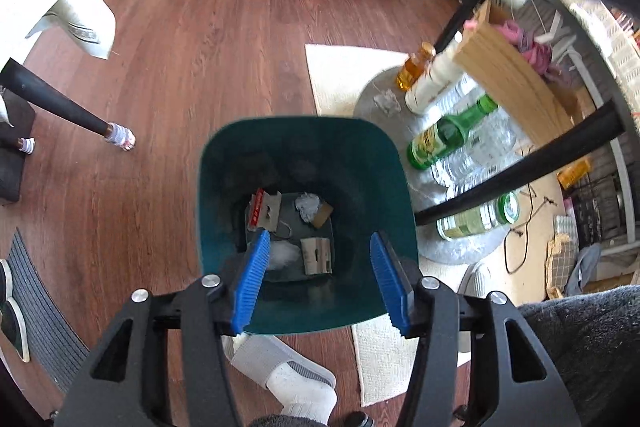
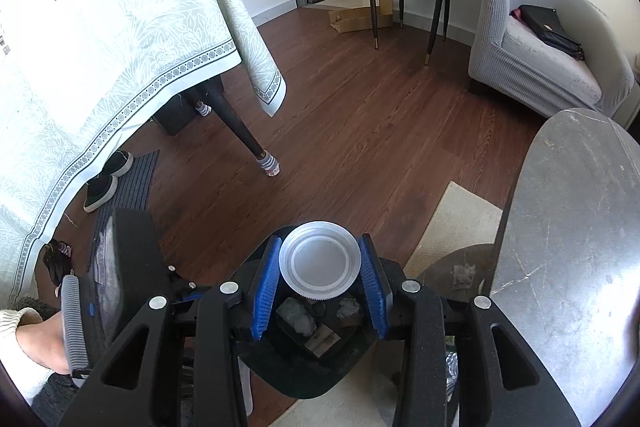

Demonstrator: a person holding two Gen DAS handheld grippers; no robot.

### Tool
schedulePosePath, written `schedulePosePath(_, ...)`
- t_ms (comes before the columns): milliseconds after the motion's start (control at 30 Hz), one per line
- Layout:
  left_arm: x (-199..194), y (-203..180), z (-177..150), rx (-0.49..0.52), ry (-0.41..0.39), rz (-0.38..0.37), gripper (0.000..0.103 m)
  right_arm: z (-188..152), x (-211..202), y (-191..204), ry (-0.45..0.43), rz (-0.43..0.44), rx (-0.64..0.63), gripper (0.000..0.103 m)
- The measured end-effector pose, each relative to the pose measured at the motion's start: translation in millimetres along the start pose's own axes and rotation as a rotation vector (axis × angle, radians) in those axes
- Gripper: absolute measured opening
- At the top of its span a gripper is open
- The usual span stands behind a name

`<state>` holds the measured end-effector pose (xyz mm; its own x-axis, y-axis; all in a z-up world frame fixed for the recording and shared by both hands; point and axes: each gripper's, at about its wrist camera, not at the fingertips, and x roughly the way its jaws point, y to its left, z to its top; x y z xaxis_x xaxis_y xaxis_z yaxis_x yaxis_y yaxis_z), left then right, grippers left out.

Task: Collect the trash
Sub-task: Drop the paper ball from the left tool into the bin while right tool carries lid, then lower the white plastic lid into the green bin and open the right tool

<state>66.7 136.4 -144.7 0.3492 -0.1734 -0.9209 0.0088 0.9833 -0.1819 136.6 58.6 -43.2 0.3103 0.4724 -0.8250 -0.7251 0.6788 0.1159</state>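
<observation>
The left gripper [image 1: 320, 279] is hanging right over the green bin [image 1: 224, 163], pointing down into it. Its blue jaws are standing wide apart w/ nothing between them. Looks like it is done w/ its bit for now.

Down in the bin there is already trash: a red and white wrapper [image 1: 260, 211], a crumpled paper ball [image 1: 307, 205], a small cardboard piece [image 1: 316, 255] & some white stuff just beside the left pad. So part of the job is looking done.

The right gripper [image 2: 320, 279] is holding a white plastic cup [image 2: 318, 263]. Its jaws are squeezing the cup from both sides, and we are looking at the cup's round bottom. The cup is sitting just above the bin [image 2: 304, 375], which is showing dark below it. I think dropping the cup in is the next bit.

More is left tho. On the round gray table [image 1: 372, 95] next to the bin there are a green bottle [image 1: 448, 135], an amber bottle [image 1: 414, 69], a white cup stack [image 1: 432, 83], clear bottles [image 1: 480, 147] & a crumpled scrap [image 1: 386, 101]. Another green-capped bottle [image 1: 480, 219] is lying lower down.

So the task is maybe partway, w/ lots still to pick up.
</observation>
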Motion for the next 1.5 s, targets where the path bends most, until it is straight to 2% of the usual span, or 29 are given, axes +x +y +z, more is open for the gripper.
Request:
schedulePosePath(267, -47.6, 27.8, 11.4, -0.078, -0.147, 0.000, 0.050, -6.6, 24.0, 13.1, 0.060, 0.000, -0.017, 0.039)
schedulePosePath(400, -71.4, 38.8, 17.4, -0.114, -0.220, 0.003, 0.044, -8.2, 35.1, 15.7, 0.092, -0.003, -0.024, 0.039)
schedulePosePath(533, -88.1, 46.0, 21.9, -0.148, -0.266, -0.021, 0.035, -12.9, 45.7, 20.2, 0.124, -0.002, -0.039, 0.040)
schedulePosePath(700, -103.6, 47.7, 27.4, -0.165, -0.312, -0.023, 0.031, -23.3, 64.9, 24.3, 0.187, 0.005, -0.053, 0.040)
schedulePosePath(933, -116.6, 43.8, 33.1, -0.178, -0.362, -0.025, 0.030, -42.9, 91.2, 33.4, 0.289, 0.001, -0.103, 0.040)
schedulePosePath(1100, -125.7, 46.1, 37.8, -0.206, -0.399, -0.038, 0.030, -54.1, 98.0, 32.7, 0.329, 0.001, -0.115, 0.041)
schedulePosePath(1167, -130.0, 46.5, 39.8, -0.221, -0.413, -0.042, 0.030, -57.5, 97.7, 32.3, 0.339, 0.001, -0.124, 0.044)
schedulePosePath(1500, -145.9, 33.9, 46.8, -0.227, -0.472, -0.036, 0.030, -69.5, 90.3, 33.2, 0.353, 0.004, -0.156, 0.044)
